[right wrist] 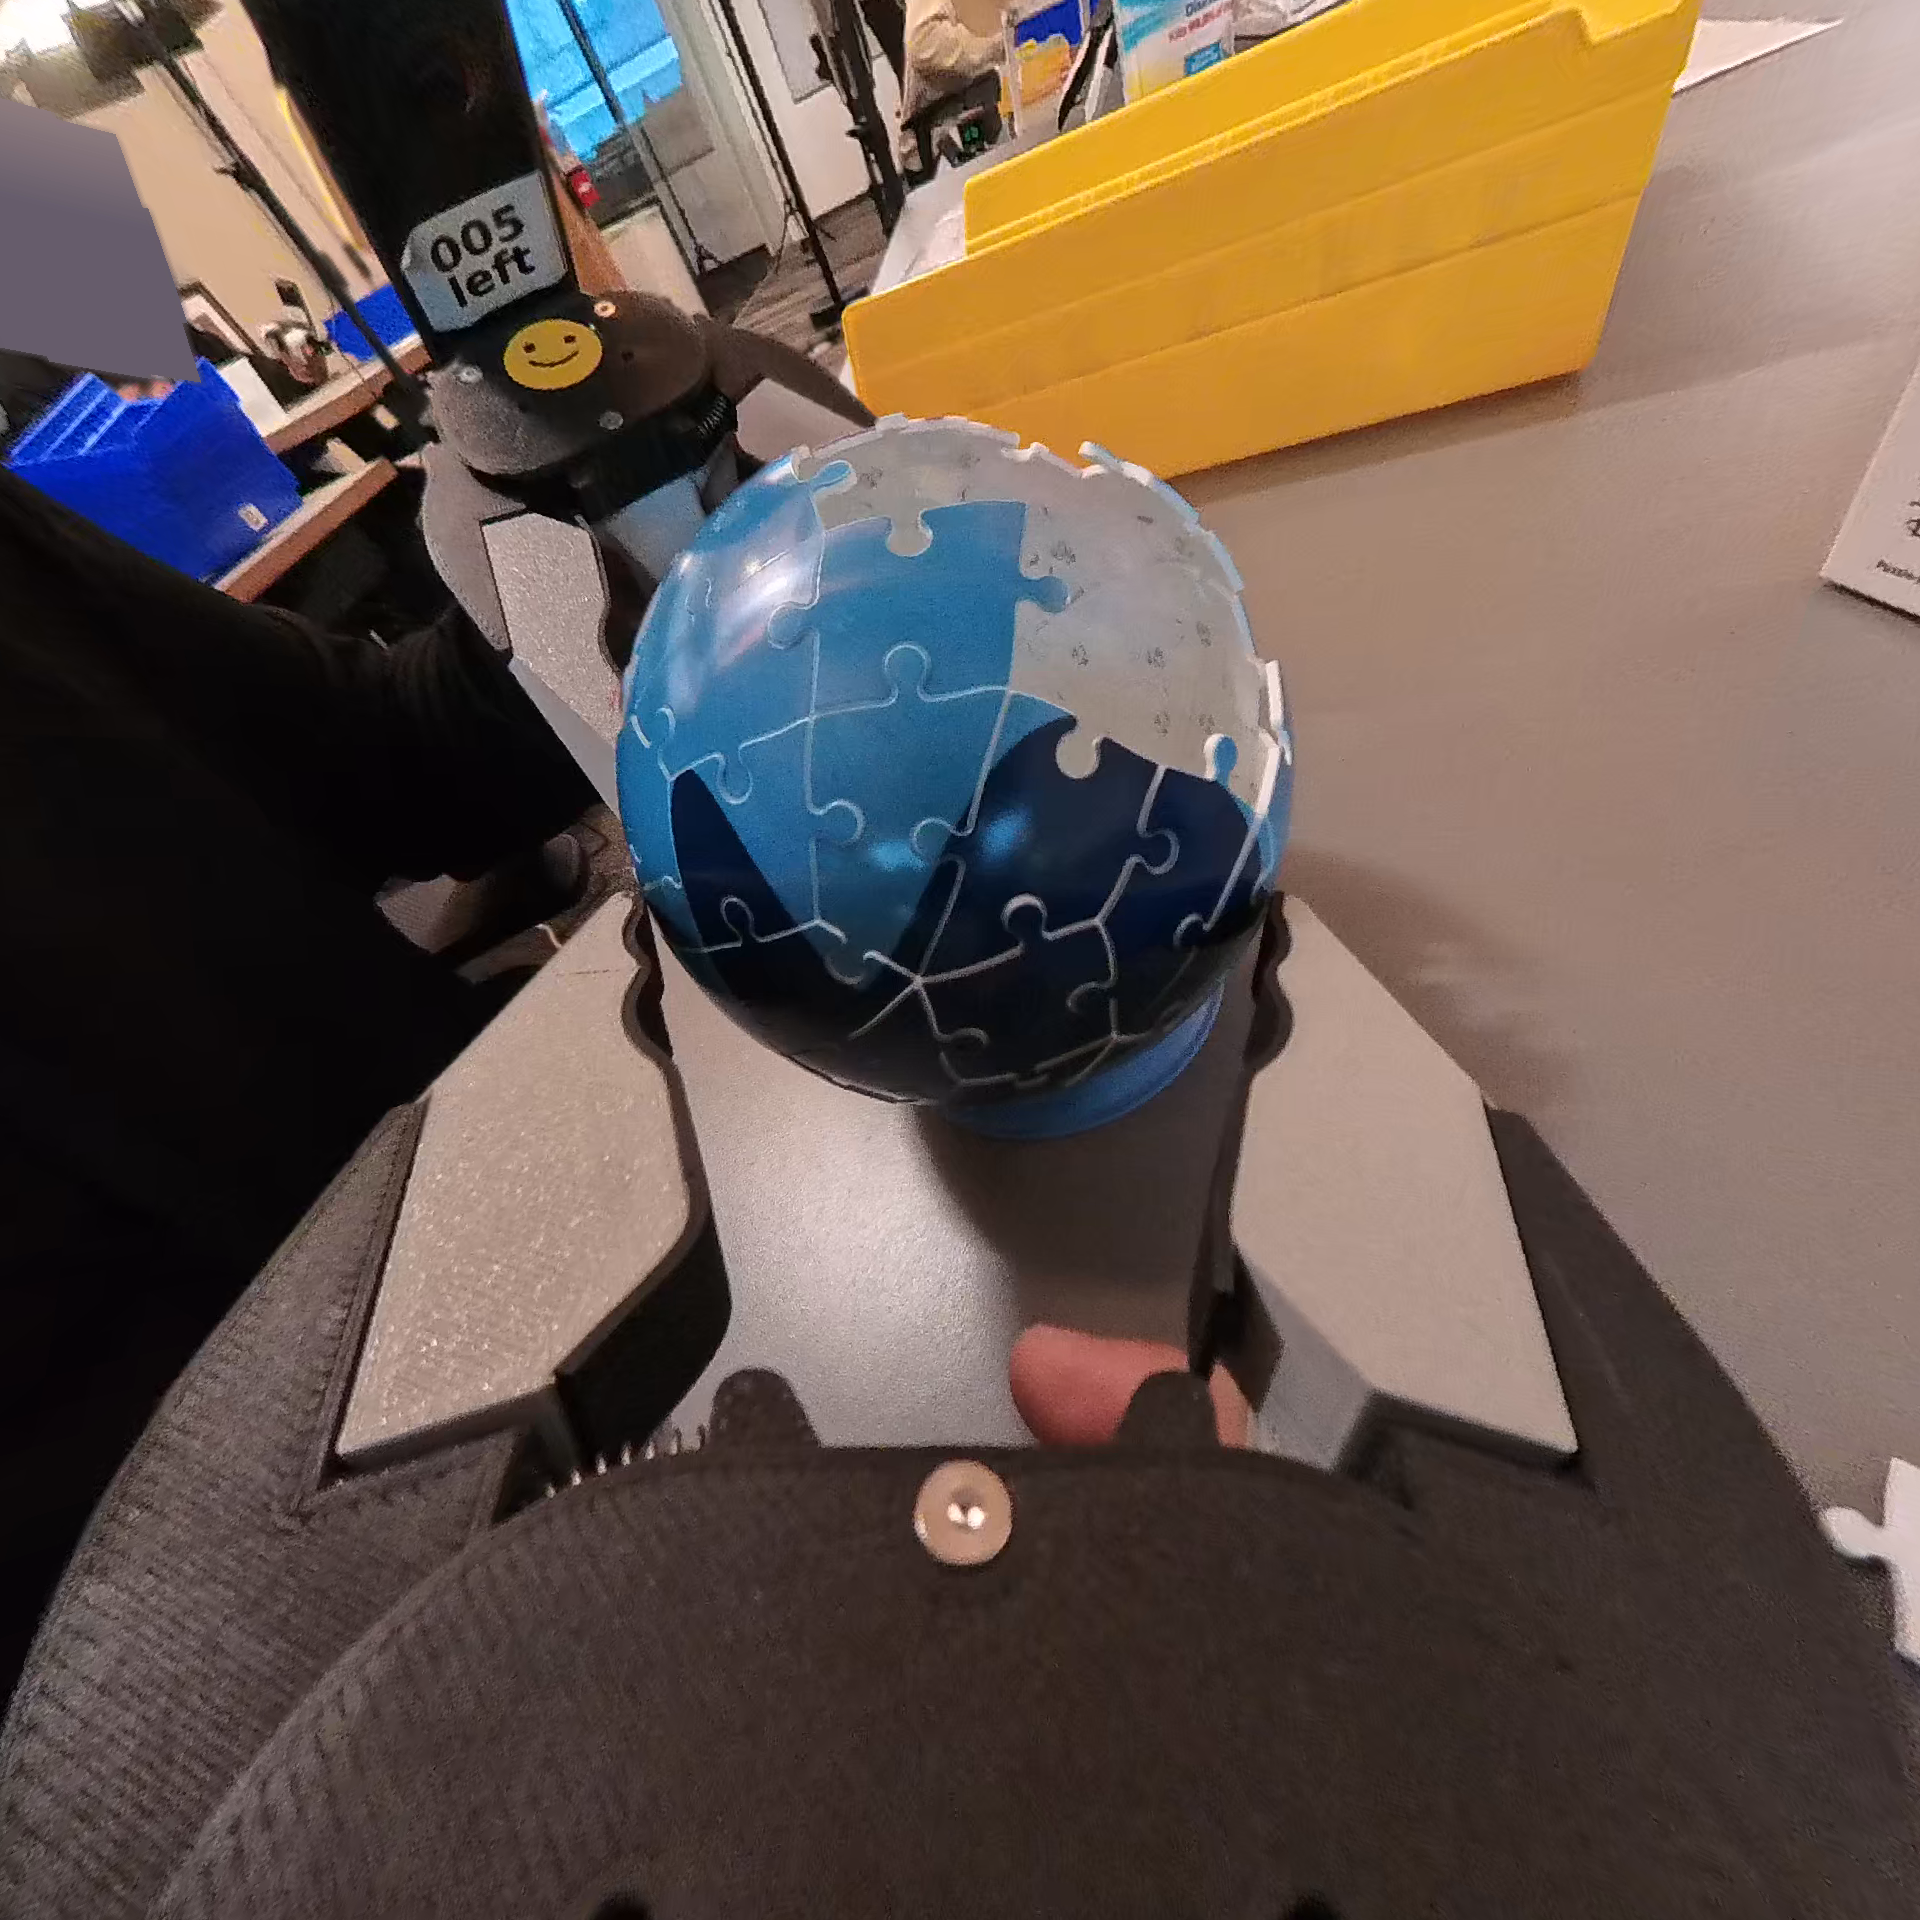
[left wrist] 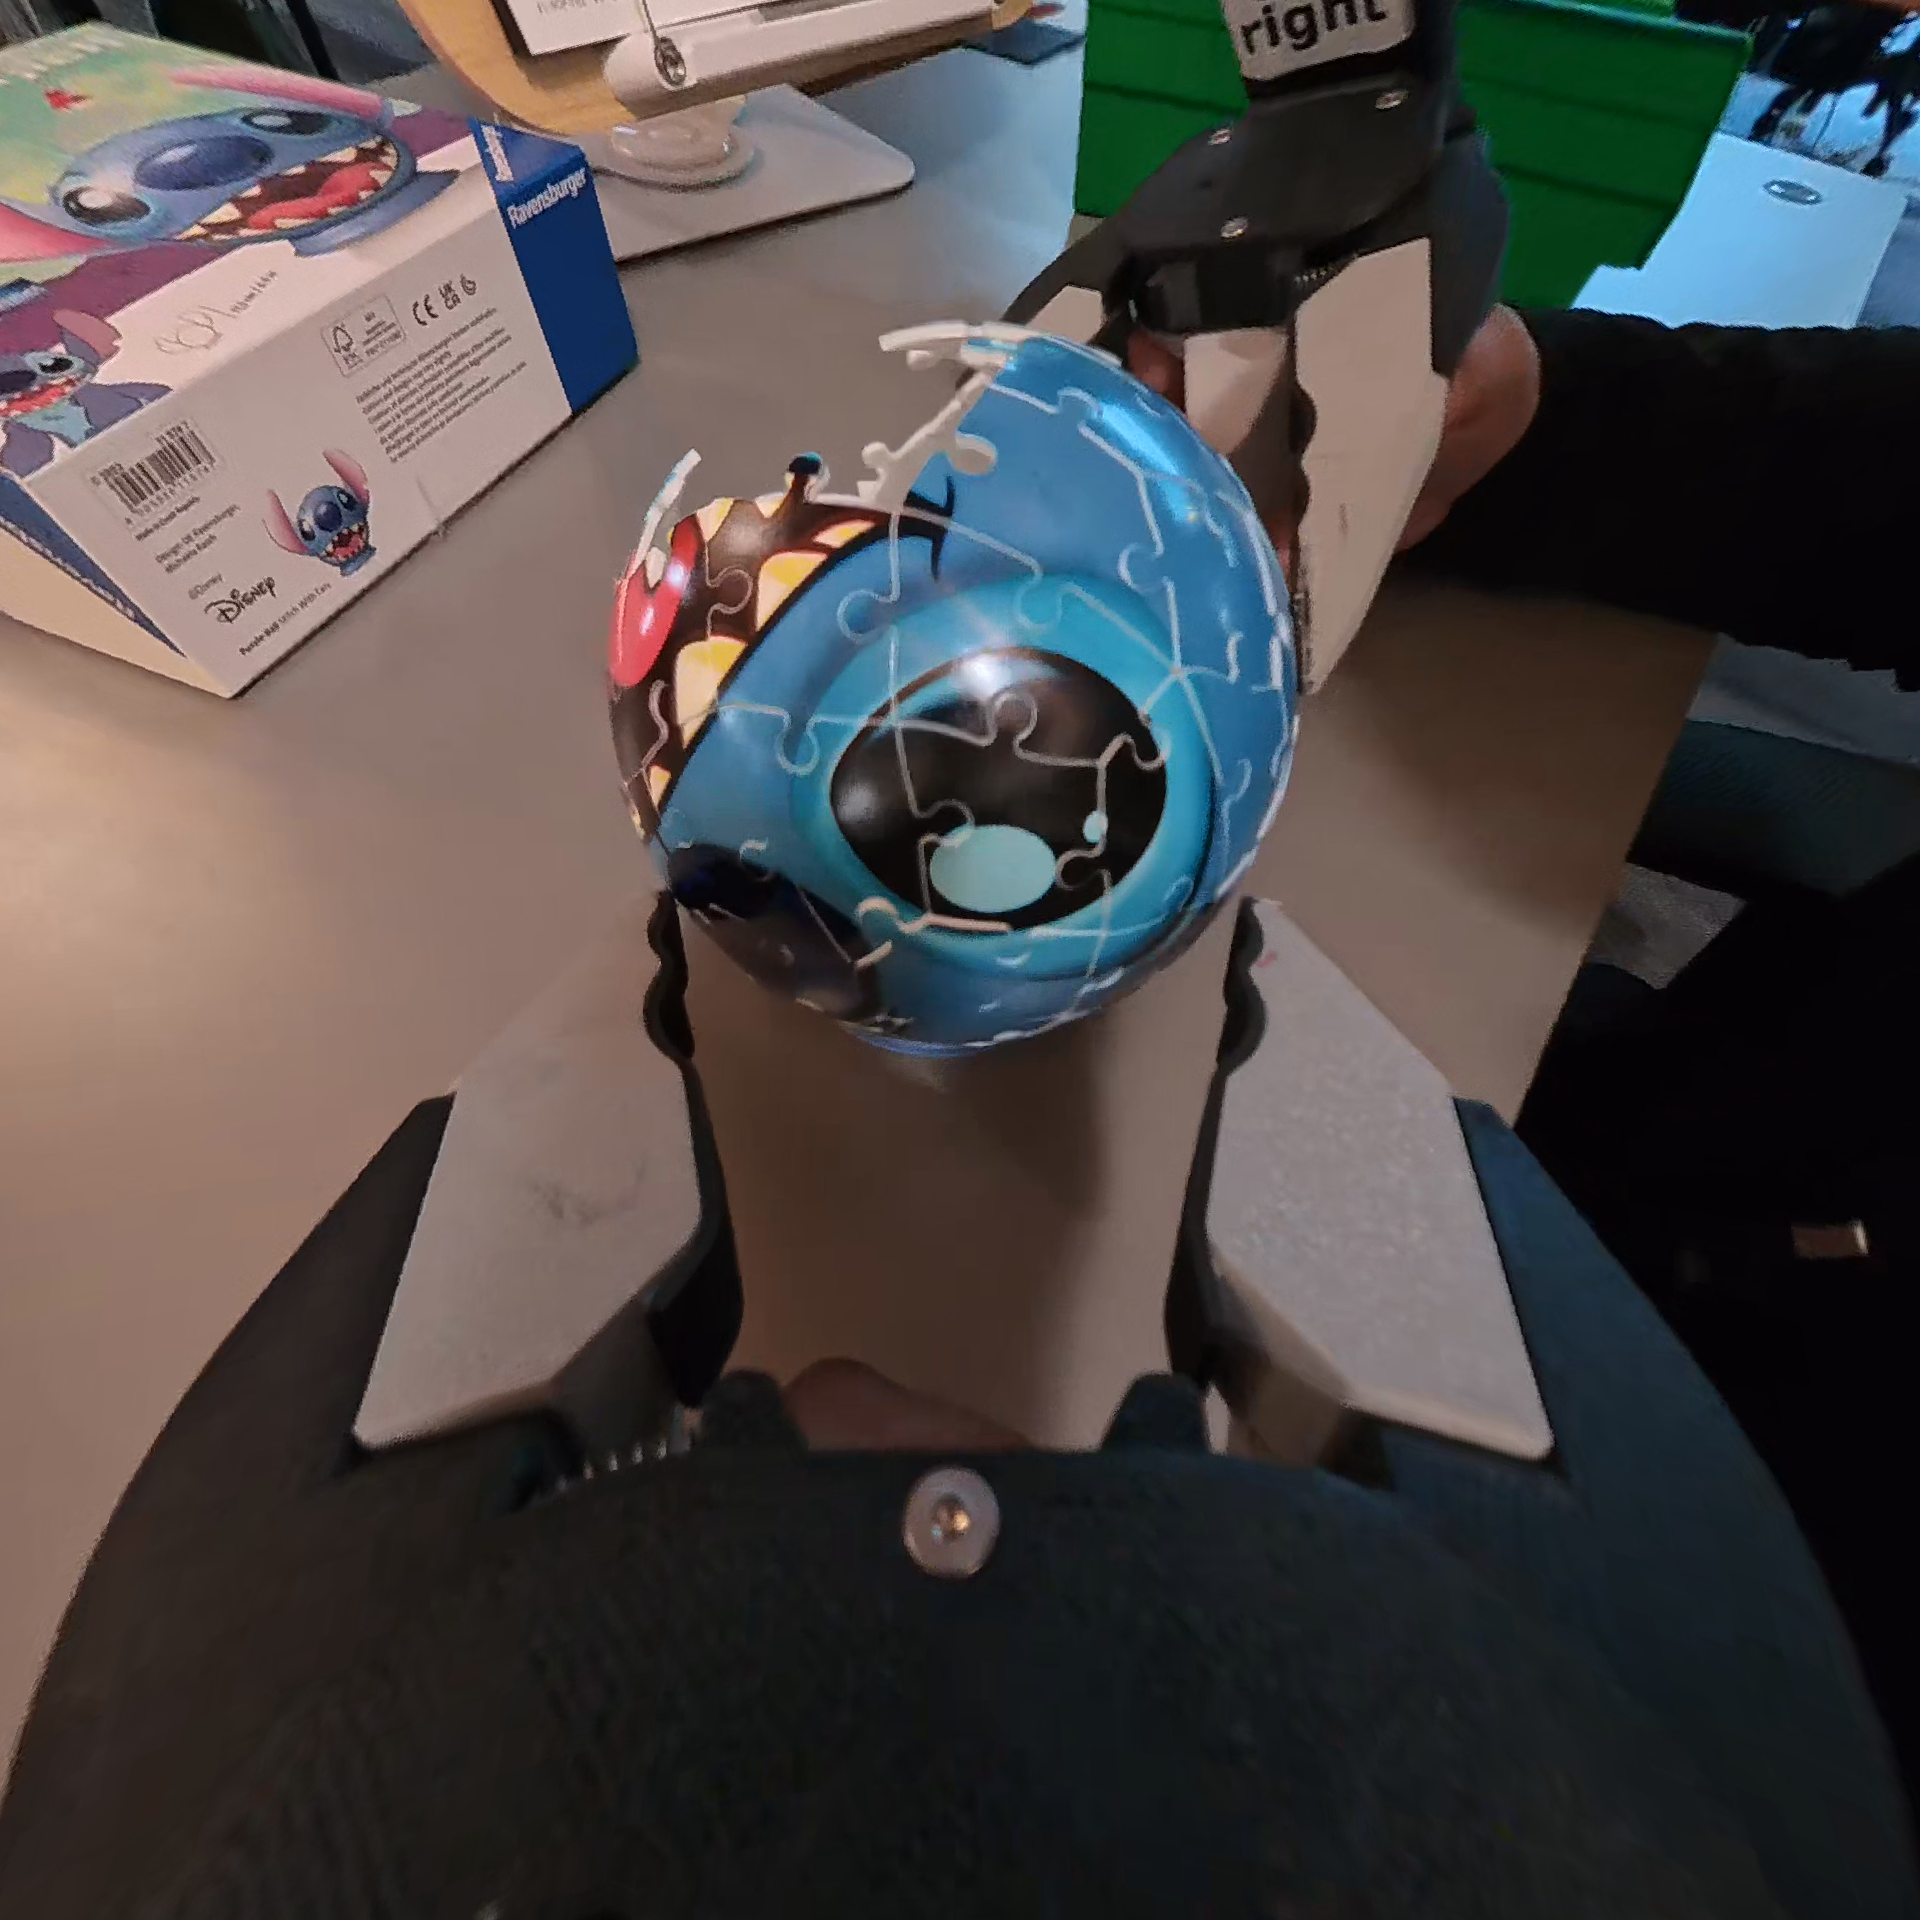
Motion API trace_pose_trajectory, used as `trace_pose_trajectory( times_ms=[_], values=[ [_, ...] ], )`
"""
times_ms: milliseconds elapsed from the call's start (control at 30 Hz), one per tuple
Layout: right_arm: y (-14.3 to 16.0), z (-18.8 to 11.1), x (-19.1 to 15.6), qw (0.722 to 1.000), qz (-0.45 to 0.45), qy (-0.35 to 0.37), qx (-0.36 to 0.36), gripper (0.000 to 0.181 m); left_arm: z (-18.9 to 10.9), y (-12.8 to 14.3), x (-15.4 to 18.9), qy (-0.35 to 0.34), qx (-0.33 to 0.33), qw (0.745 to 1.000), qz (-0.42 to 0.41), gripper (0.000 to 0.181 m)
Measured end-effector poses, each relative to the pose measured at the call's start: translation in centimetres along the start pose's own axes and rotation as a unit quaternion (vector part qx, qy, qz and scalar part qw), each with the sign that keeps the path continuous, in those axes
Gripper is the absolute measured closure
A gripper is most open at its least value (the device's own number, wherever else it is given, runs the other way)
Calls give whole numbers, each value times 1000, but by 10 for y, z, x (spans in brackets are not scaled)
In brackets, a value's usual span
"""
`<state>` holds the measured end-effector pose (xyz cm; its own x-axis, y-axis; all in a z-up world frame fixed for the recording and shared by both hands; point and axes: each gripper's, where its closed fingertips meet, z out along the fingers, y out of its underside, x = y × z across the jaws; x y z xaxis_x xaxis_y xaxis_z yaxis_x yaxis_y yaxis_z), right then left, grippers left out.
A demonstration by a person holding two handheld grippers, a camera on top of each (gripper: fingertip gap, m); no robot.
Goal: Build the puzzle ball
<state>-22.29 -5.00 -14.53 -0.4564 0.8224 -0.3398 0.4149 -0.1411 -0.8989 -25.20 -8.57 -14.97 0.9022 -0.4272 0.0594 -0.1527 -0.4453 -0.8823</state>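
The puzzle ball (left wrist: 966, 707) is partly built: blue with a big dark eye and a toothy mouth, and open at the top with jagged white piece edges. My left gripper (left wrist: 956, 935) has both fingertips against its lower sides. In the right wrist view the ball (right wrist: 935, 790) rests on a small blue stand (right wrist: 1081, 1112), and part of the shell's white inside shows. My right gripper (right wrist: 956, 935) touches the ball's lower sides from the opposite side. Its finger (left wrist: 1351, 499) shows behind the ball, and the left gripper's finger (right wrist: 545, 603) shows behind it too.
The puzzle box (left wrist: 291, 343) lies on the grey table (left wrist: 260, 935) at the far left, with a white stand base (left wrist: 748, 166) and a green bin (left wrist: 1558, 135) behind. A yellow bin (right wrist: 1299, 249), a paper sheet (right wrist: 1881, 520) and a loose white piece (right wrist: 1870, 1538) lie to the right.
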Motion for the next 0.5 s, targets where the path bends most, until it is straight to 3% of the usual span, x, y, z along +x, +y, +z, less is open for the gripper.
trace_pose_trajectory(
  times_ms=[233, 500],
  values=[
    [-1, -7, 5, 993, -100, 68, -4, 63, 3, 14, -13, 12, 17, 999, 38, 72],
    [2, 2, 2, 942, -287, 172, -39, 64, 13, 8, -11, 32, 33, 981, 186, 74]
  ],
)
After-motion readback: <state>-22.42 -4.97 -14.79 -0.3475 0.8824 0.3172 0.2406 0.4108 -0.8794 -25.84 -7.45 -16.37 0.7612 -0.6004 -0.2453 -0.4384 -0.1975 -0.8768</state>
